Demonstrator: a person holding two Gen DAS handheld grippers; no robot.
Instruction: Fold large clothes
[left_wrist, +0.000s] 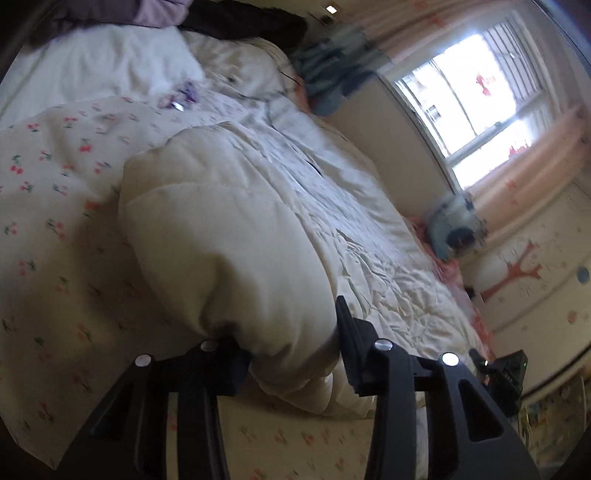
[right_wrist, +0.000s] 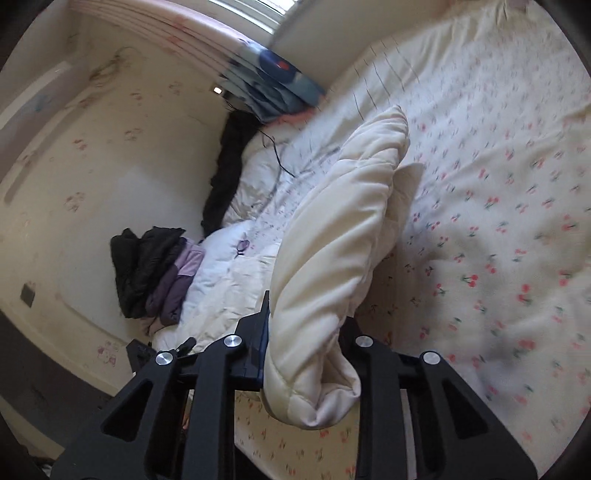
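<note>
A cream quilted puffer garment lies over a bed with a cherry-print sheet. My left gripper is shut on a thick bunched edge of the garment, just above the sheet. In the right wrist view the same cream garment hangs lifted from my right gripper, which is shut on another puffy edge of it. The black fingers press into the padding on both sides. The garment's far end trails onto the cherry-print sheet.
A white duvet is spread beside the garment. Dark and purple clothes are piled by the wall. A blue pillow lies at the bed's far end near a window. Walls close in around the bed.
</note>
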